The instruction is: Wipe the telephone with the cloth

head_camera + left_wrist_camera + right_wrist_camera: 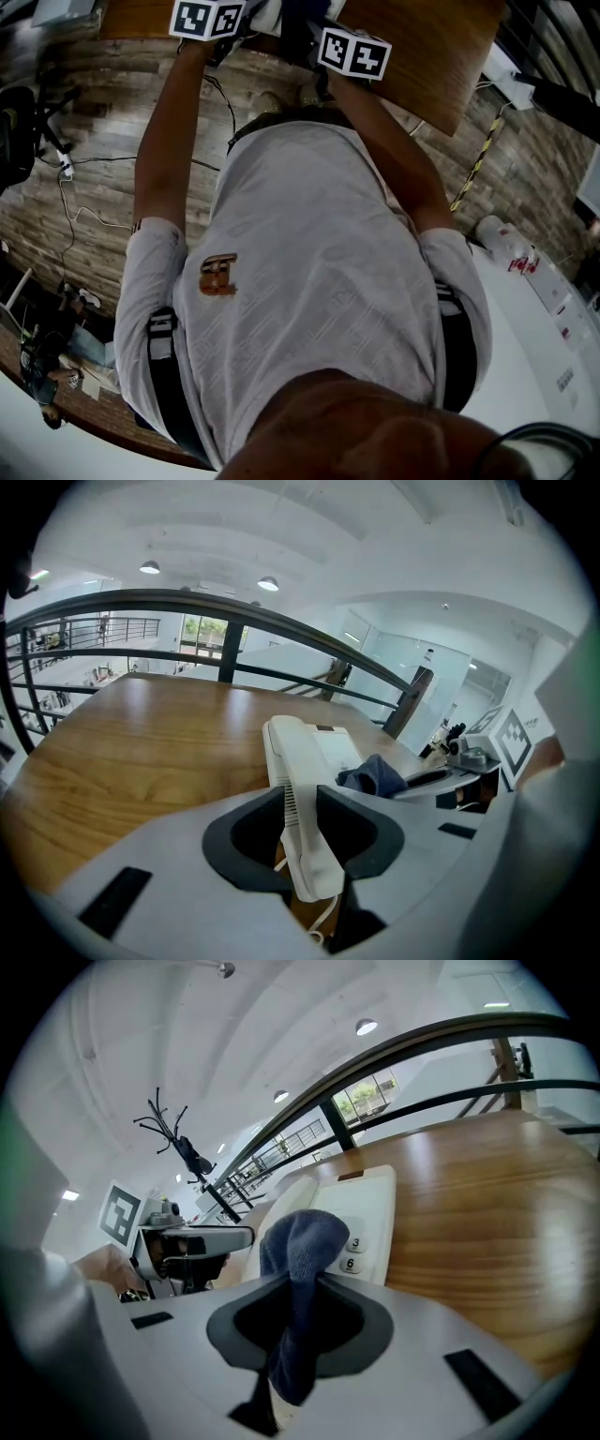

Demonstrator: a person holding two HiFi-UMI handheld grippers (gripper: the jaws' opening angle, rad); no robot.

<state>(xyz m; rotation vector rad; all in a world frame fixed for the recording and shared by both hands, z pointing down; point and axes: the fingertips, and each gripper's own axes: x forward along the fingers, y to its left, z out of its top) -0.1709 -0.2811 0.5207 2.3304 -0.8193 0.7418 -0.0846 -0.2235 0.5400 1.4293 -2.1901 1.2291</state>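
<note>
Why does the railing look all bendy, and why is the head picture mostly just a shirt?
Left gripper view: the wide-angle lens bows the railing, corners go black. Right gripper view: same bend, the cloth looks soft close up. Head view: looking steeply down, the shirt blocks most of the table.

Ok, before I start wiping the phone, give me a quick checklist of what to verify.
1. The cloth held in the right gripper: ok, jaws shut on it.
2. The left gripper steadying the handset: ok, jaws shut on it.
3. The cloth touching the keypad: cannot tell; it bulges just in front of the keys.
4. The phone flat on the table: ok.
5. The two grippers apart from each other: ok.
6. The phone in the head view: not ok, it doesn't show there.
</note>
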